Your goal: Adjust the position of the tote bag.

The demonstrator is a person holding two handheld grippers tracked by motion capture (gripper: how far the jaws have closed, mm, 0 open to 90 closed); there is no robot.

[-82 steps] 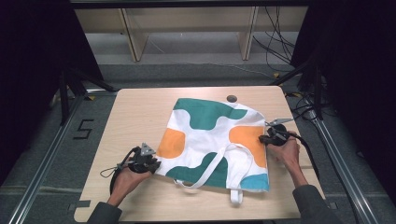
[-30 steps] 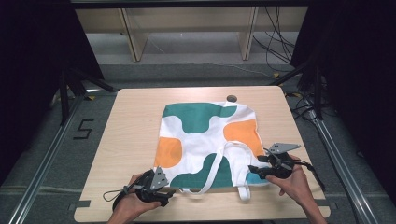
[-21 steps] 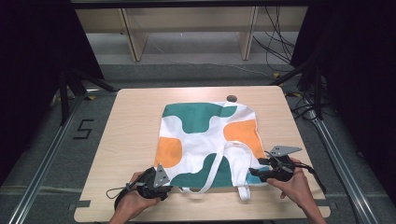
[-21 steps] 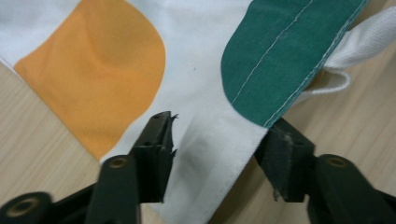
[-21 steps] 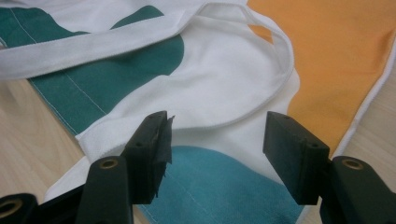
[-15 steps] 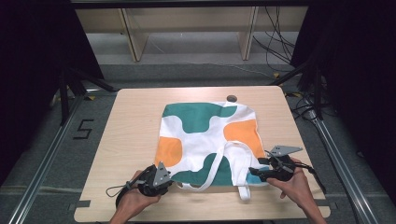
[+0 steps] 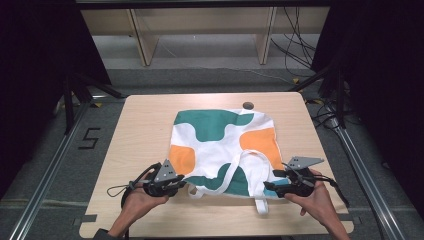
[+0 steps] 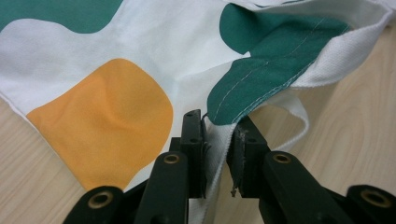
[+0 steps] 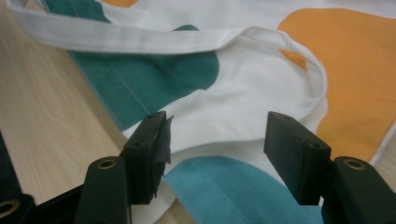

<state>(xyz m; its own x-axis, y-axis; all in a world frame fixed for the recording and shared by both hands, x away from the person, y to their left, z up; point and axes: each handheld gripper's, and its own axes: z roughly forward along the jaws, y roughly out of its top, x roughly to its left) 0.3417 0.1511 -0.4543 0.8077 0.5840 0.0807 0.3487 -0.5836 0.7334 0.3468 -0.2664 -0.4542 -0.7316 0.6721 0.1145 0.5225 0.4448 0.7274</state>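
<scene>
While the left gripper [image 8: 215, 140] has just been closing, its 2 fingers [image 8: 194, 140] now clench the near hem of the tote bag [image 7: 222, 145], white edge cloth pinched between them. At the bag's opposite near corner, the right gripper [image 9: 215, 149] keeps its fingers [image 9: 149, 144] released and wide apart over the cloth (a blue patch lies just below them). From there the bag spreads flat across the table [image 7: 140, 130], its 2 white straps [image 7: 252, 165] lying toward the person's side.
</scene>
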